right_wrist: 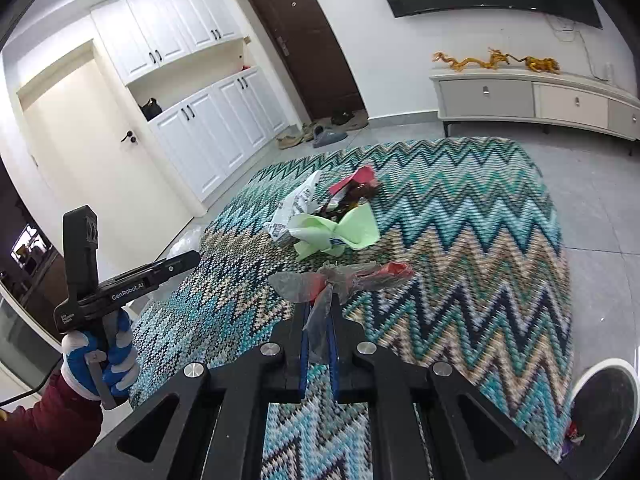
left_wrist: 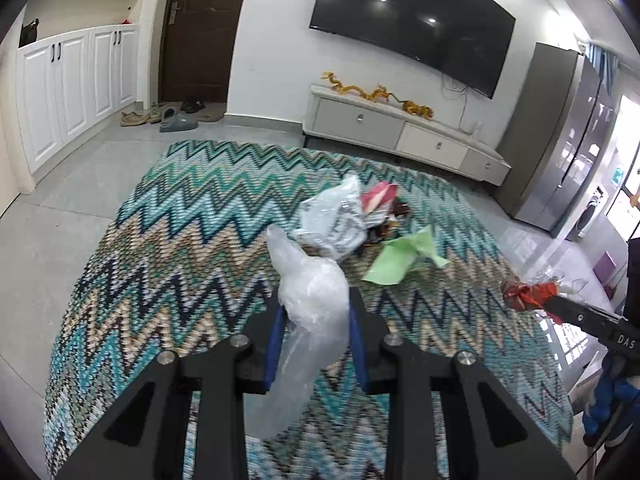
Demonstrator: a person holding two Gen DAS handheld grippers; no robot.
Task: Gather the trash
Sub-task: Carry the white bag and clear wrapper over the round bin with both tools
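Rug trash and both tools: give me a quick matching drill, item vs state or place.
Items:
1. clear plastic bag
2. red-and-clear wrapper
3. green paper
4. bin

States:
A. lying on the rug
B. clamped in the right tool
C. at the rug's near right corner
D. clamped in the left tool

Pairs: 1-D, 2-B, 3-A, 4-C

Both views are bright and evenly lit; ceiling spotlights glare as white dots in the dark television [left_wrist: 412, 20]. Fisheye bending curves walls and blackens the corners. The zigzag rug [right_wrist: 460, 240] smears with motion blur near the lower edges, with shadows soft
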